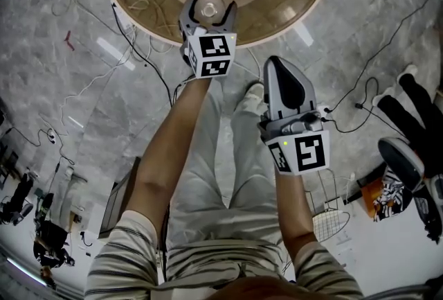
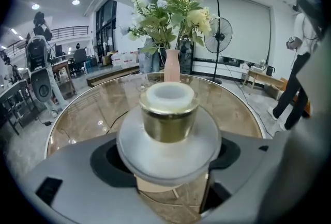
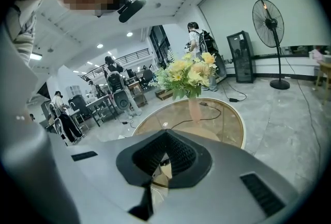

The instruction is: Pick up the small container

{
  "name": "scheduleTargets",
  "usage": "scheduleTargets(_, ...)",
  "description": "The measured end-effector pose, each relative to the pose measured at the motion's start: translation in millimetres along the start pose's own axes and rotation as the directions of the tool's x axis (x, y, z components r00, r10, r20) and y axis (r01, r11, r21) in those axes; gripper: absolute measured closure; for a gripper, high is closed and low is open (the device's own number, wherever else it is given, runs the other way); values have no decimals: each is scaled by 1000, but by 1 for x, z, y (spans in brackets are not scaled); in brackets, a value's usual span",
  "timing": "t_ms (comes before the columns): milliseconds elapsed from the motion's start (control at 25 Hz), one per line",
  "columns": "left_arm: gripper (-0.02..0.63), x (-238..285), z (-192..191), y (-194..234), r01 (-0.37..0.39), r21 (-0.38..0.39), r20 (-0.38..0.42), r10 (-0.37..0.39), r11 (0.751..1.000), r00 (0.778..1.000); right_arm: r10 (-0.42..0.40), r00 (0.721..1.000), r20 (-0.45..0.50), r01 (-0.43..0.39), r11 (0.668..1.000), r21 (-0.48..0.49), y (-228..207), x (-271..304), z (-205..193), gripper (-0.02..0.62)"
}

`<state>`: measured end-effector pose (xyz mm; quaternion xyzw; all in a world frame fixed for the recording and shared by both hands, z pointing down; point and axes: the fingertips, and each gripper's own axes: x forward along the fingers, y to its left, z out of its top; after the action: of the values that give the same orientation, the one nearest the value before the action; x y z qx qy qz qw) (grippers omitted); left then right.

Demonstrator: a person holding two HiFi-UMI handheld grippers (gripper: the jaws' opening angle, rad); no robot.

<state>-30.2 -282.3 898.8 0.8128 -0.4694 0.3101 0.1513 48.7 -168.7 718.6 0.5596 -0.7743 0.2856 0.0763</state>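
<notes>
– Small container (image 2: pixel 169 109): count and position?
– One. Grey disc base (image 2: pixel 165 158), gold collar (image 2: pixel 169 123), white cap (image 2: pixel 169 94). It sits between the jaws of the left gripper (image 1: pixel 213 1), over the near part of the round glass table (image 1: pixel 277 14). Can't tell whether the base rests on the glass.
– Left jaw state?
– Set wide yet tight on it: pads (image 2: pixel 106 161) meet the disc rim on both sides, no gap showing. Pinching the small container.
– Right gripper (image 1: pixel 278 62)?
– Off the table, above the person's legs (image 1: pixel 208 174). Jaws pressed together at the tips, nothing in them.
– Other counts?
– Two grippers, one marker cube each: left cube (image 1: pixel 211 55), right cube (image 1: pixel 301 152). One table. One pink vase (image 2: pixel 171 65) holding one bunch of yellow-and-white flowers (image 2: pixel 170 11), standing on the table beyond the container. One pedestal fan (image 2: pixel 221 31) on the floor behind.
– Any writing?
– Cubes carry black-and-white square patterns only. Print on the cartons (image 2: pixel 123 57) far back in the left gripper view is too small to read.
</notes>
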Motion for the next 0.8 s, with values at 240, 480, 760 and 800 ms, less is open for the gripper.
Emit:
scheduleTargets(240, 281, 3, 0, 2, -13, 11, 13, 13, 1000, 1000, -7, 1000, -8, 7, 1000, -3, -2, -4, -6, 584)
scheduleTargets(480, 278, -4, 0, 7, -18, -3, -18, 18, 1000, 1000, -4, 1000, 2, 4, 1000, -10, 0, -10, -2, 584)
scheduleTargets(760, 278, -33, 35, 13, -44, -51, 4, 45, 998, 999, 11, 999, 43, -10, 1000, -30, 4, -22, 23, 584)
scheduleTargets(800, 278, -41, 40, 13, -43, -68, 4, 44, 997, 999, 12, 999, 44, -11, 999, -34, 7, -25, 28, 584)
